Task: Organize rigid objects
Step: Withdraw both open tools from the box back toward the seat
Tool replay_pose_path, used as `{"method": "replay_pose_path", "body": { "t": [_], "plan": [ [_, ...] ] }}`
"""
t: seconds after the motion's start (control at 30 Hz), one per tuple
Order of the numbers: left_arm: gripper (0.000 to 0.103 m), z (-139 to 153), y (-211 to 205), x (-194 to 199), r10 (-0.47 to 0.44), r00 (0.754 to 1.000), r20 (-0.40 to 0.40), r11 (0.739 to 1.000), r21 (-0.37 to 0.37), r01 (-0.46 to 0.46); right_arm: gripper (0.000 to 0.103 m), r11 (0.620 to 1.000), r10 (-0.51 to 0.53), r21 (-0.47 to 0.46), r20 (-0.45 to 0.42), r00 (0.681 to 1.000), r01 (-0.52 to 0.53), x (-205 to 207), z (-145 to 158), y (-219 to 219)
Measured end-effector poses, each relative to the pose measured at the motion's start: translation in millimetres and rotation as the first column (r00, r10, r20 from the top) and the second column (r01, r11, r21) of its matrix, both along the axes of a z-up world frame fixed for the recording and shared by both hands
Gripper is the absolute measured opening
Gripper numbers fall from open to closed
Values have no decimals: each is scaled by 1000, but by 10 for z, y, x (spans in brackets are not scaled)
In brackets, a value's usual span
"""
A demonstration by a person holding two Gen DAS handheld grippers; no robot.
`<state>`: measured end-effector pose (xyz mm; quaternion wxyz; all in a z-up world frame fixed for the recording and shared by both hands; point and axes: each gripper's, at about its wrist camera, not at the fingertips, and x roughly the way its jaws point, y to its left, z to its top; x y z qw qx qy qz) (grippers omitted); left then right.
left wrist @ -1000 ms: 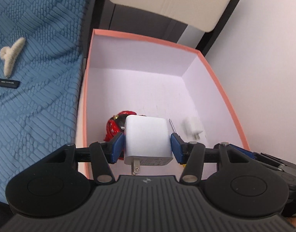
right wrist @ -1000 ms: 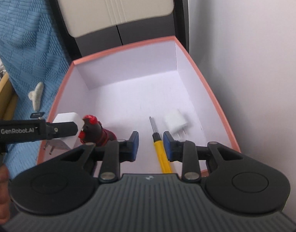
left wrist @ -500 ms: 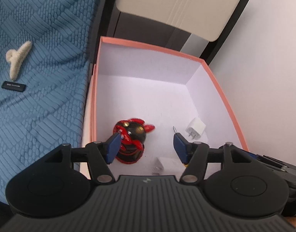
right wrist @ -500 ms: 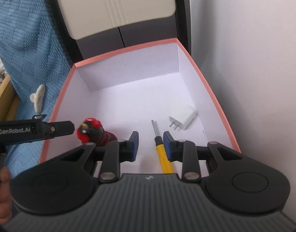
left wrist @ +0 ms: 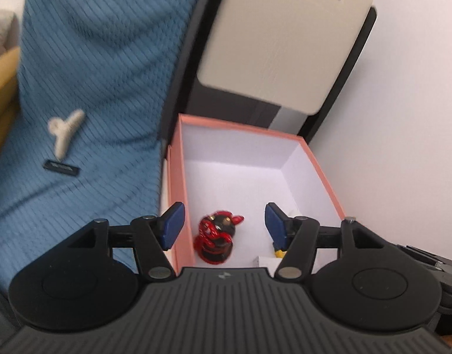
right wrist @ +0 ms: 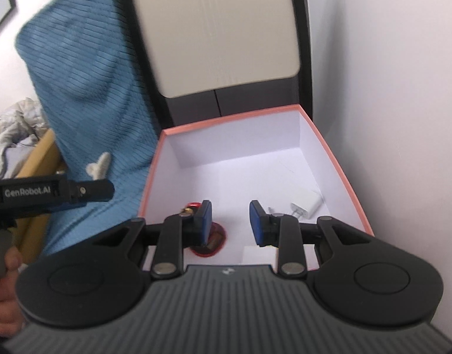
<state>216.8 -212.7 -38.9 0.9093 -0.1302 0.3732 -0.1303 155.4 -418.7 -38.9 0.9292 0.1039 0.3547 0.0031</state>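
Note:
A pink-rimmed white box (left wrist: 178,177) (right wrist: 338,159) holds a red and black figurine (left wrist: 215,237) (right wrist: 214,237), a big white charger cube (left wrist: 262,262) (right wrist: 256,254), a small white plug (right wrist: 305,205) and a yellow screwdriver (left wrist: 278,253). My left gripper (left wrist: 223,224) is open and empty above the box's near left edge. My right gripper (right wrist: 230,221) is open and empty above the box's near end. A cream hair claw (left wrist: 65,134) (right wrist: 99,165) and a small black bar (left wrist: 60,167) lie on the blue cover.
The blue quilted cover (left wrist: 78,88) lies left of the box. A beige and black cabinet (left wrist: 279,44) stands behind the box. A white wall (right wrist: 388,88) runs along the right. My left gripper's arm (right wrist: 49,191) shows at the left of the right wrist view.
My left gripper let go of the white charger cube into the box, then opened and pulled up and back to the left. My right gripper also rose and opened wider.

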Motion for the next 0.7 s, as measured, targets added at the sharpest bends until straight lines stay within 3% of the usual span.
{"method": "replay_pose_path", "body": {
  "t": [0.4, 0.7],
  "plan": [
    [66, 293, 550, -670, 48, 997, 66, 999, 9, -49, 32, 998, 59, 10, 86, 995, -60, -486, 404, 491],
    [66, 330, 878, -1135, 75, 992, 98, 997, 13, -77, 32, 991, 136, -2, 109, 985, -137, -851, 458, 904]
  ]
}}
